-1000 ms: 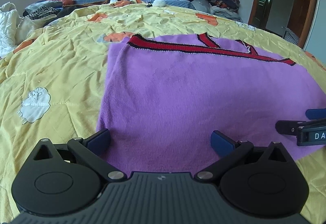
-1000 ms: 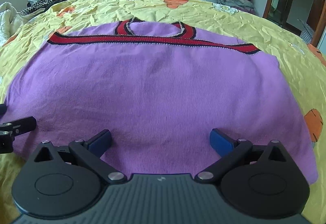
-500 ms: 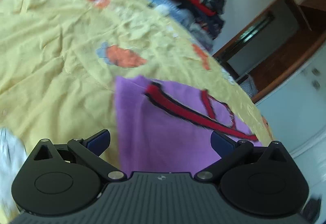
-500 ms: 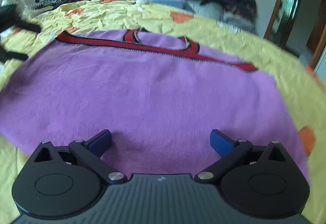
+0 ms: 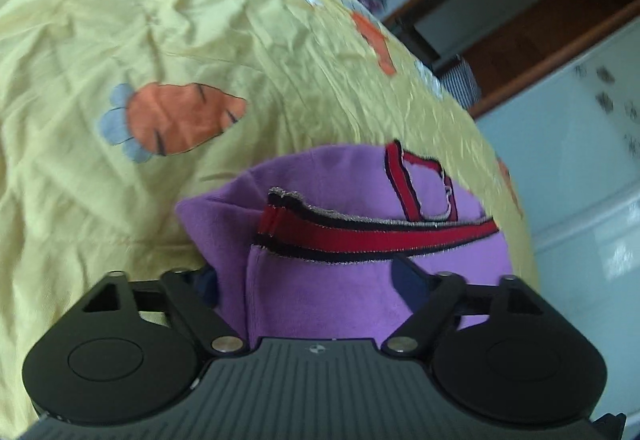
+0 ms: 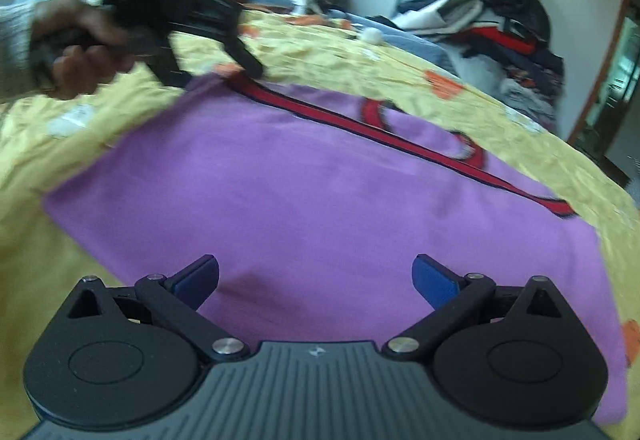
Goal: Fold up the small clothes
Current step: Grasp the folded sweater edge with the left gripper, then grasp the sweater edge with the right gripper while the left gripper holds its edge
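- A soft purple knitted top with red and black stripes (image 6: 304,199) lies spread flat on a bed with a crinkly yellow cover that has orange carrot pictures (image 5: 120,39).
- The left claw (image 5: 308,280) is at one top corner of the purple top, where the striped band ends.
- That corner is bunched up and lifted between the two blue pads (image 5: 406,280) of the left claw.
- The left claw is closing, and the cloth sits between its pads; the pads do not look pressed tight on it.
- In the right wrist view, a hand (image 6: 76,47) holds the left claw's black handle over the far left corner of the top.
- The right claw (image 6: 316,280) has its blue pads wide apart with nothing between them.
- The right claw hangs over the near edge of the purple top.
- A big pile of dark clothes (image 6: 500,19) sits at the far side of the bed.
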The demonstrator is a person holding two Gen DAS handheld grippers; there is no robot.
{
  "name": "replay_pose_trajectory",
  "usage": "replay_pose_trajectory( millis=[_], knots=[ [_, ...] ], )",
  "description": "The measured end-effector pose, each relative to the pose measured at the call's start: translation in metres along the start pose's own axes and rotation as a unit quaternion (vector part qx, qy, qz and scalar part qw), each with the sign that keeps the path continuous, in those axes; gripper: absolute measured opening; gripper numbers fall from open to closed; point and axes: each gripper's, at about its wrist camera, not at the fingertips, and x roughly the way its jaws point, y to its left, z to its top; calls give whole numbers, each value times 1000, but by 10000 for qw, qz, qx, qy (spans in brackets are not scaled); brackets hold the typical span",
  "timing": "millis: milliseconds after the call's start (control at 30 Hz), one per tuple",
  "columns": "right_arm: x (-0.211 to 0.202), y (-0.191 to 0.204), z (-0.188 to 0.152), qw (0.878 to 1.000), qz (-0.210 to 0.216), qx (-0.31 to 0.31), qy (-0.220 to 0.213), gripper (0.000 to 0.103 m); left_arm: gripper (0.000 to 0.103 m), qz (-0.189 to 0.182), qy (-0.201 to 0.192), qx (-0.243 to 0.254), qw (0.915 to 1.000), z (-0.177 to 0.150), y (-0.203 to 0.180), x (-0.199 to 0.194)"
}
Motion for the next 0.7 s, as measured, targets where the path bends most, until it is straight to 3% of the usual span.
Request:
replay_pose_trajectory(
  millis=[33,133,300,367,567,600,667,700],
  knots=[
    [0,6,2,9999,102,-33,-14,103,63,-22,55,-26,10000,4,2,2],
    [0,25,9,9993,337,-125,-79,103,10,-112,247,-135,9995,9,13,7],
    [0,60,19,9960,643,-594,-165,103,11,-456,247,-447,9977,9,30,13],
    [-3,82,22,9921,620,-1050,-310,103,11,-507,212,-559,9969,7,34,11],
    [-11,154,7,9557,399,-2787,-863,101,11,-475,184,-610,9968,6,34,11],
    [-12,162,3,9496,436,-2974,-891,97,11,-463,182,-591,9970,6,33,10],
    [-7,179,-6,9334,165,-3442,-1000,79,11,-449,173,-563,9973,6,33,10],
    [-3,185,-7,9282,39,-3585,-999,63,11,-446,168,-556,9973,6,33,11]
  ],
)
